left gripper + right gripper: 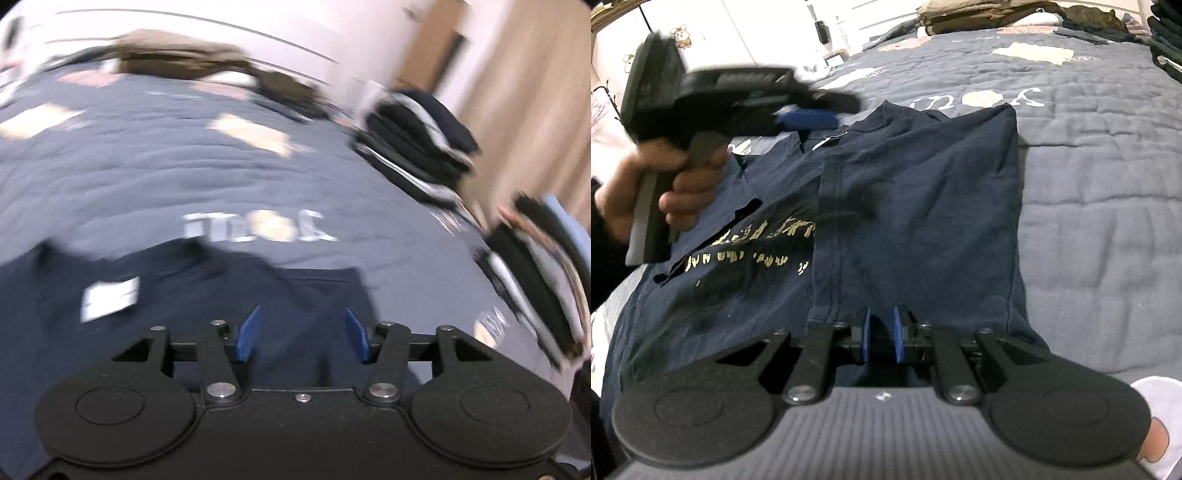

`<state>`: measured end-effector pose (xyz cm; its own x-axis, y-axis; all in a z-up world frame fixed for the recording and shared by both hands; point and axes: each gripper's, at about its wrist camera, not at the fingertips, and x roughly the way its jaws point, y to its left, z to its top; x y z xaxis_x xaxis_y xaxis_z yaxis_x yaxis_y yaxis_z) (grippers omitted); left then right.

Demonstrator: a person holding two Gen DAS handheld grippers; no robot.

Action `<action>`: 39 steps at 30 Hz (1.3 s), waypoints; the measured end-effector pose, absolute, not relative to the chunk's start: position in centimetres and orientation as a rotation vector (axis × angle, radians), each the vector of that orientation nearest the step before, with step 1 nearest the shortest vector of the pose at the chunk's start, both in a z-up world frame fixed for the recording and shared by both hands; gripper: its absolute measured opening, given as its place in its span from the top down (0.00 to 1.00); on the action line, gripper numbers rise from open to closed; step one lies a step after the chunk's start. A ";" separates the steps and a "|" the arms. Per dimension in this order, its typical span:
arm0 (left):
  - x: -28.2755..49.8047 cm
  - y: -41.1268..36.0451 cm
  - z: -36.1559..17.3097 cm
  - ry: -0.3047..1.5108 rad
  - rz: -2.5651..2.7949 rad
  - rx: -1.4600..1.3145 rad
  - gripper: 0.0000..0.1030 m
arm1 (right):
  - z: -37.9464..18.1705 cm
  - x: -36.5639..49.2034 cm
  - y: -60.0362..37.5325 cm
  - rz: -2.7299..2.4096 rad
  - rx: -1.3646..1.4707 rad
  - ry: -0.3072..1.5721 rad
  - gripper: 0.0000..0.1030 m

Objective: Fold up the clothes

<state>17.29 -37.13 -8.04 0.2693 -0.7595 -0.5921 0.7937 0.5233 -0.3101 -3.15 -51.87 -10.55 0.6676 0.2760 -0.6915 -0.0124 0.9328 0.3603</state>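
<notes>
Lying on the grey quilt (1089, 192), the navy T-shirt (916, 206) has its right side folded over the middle, its gold lettering showing on the near left. The right gripper (882, 334) sits at the shirt's near hem, blue pads nearly together with a narrow gap; whether they pinch cloth I cannot tell. The left gripper (301, 332), blurred and held in a hand (661, 184) over the shirt's far left, has its jaws well apart with nothing between them.
</notes>
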 end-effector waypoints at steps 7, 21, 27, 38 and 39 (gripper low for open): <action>17.3 -45.1 -8.4 0.754 -1.132 0.231 0.51 | -8.0 -4.5 -55.7 0.081 0.459 0.720 0.87; 20.5 -48.3 -12.1 0.780 -1.157 0.074 0.99 | -10.6 -4.4 -57.1 0.038 0.431 0.837 0.88; 21.7 -49.5 -13.0 0.839 -1.044 0.159 1.00 | -10.6 -4.2 -56.6 0.031 0.404 0.841 0.88; 18.0 -38.8 -9.7 0.879 -1.149 -0.042 0.84 | -8.6 -5.2 -58.2 0.024 0.509 0.769 0.87; 17.1 -37.8 -9.9 0.893 -1.179 -0.075 0.84 | -8.2 -5.4 -58.4 0.028 0.527 0.743 0.87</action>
